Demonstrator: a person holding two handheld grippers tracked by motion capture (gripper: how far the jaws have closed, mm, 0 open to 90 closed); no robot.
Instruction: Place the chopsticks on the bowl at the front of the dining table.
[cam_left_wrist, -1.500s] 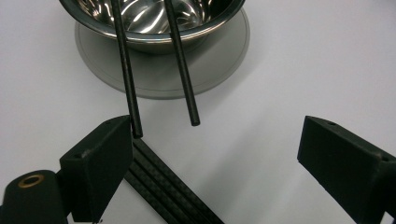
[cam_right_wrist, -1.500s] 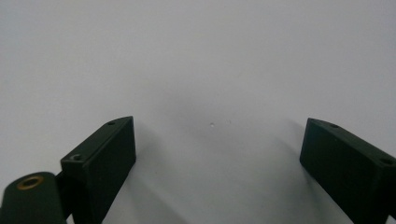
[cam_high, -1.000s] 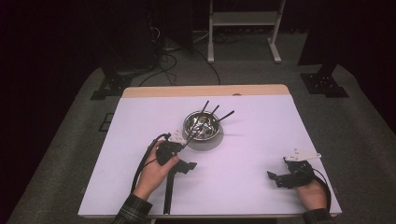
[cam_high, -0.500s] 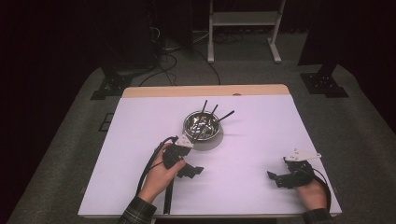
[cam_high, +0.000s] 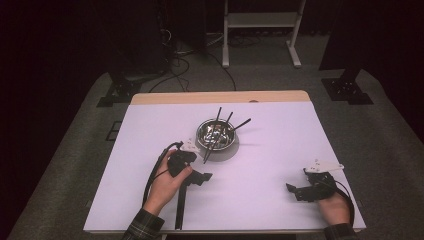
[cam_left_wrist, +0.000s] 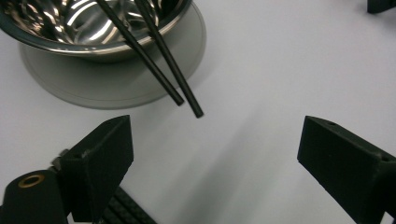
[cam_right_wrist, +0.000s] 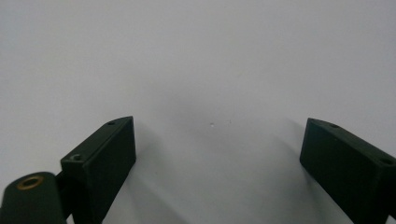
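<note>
White counter (cam_high: 270, 150) carries a steel bowl (cam_high: 216, 135) with black chopsticks (cam_left_wrist: 154, 56) leaning over its rim; left claw (cam_left_wrist: 215, 163) gapes empty just beside their tips, right claw (cam_right_wrist: 217, 158) spread, idle; a clumsy pinch could tip the bowl

I found no readable text, label or number anywhere. The bowl (cam_high: 216, 135) and table (cam_high: 270, 125) carried no markings.

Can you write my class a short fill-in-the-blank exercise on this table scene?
1. The black chopsticks lean in a shiny metal ____.
2. The bowl stands on a table covered in ____.
3. The jaws of the left tongs stand ____, with nothing between them.
4. The right tongs rest near the table's ____ edge.

Missing words: bowl; white; open; front
</note>
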